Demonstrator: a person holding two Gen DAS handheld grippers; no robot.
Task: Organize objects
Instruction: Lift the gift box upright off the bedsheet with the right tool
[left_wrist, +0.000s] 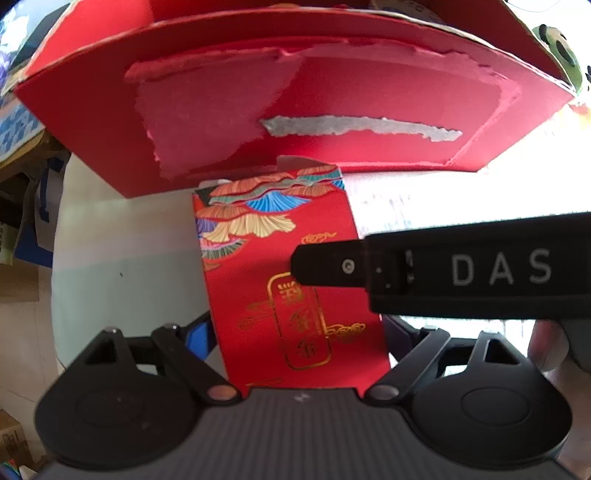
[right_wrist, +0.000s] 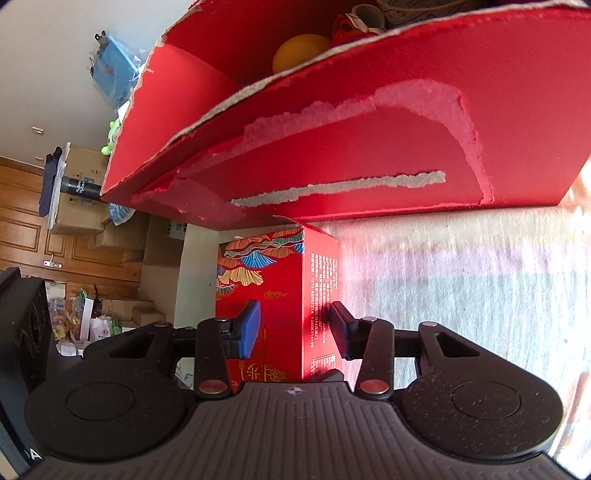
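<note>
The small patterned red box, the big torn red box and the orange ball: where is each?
Small patterned red box (right_wrist: 273, 295): right wrist view, front face.
Big torn red box (left_wrist: 221, 122): left wrist view, torn side wall.
Orange ball (right_wrist: 299, 51): right wrist view, top.

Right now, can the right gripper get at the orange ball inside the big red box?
Probably not. The right gripper straddles the small red box, and the big red box's torn front wall stands between it and the orange ball.
</note>
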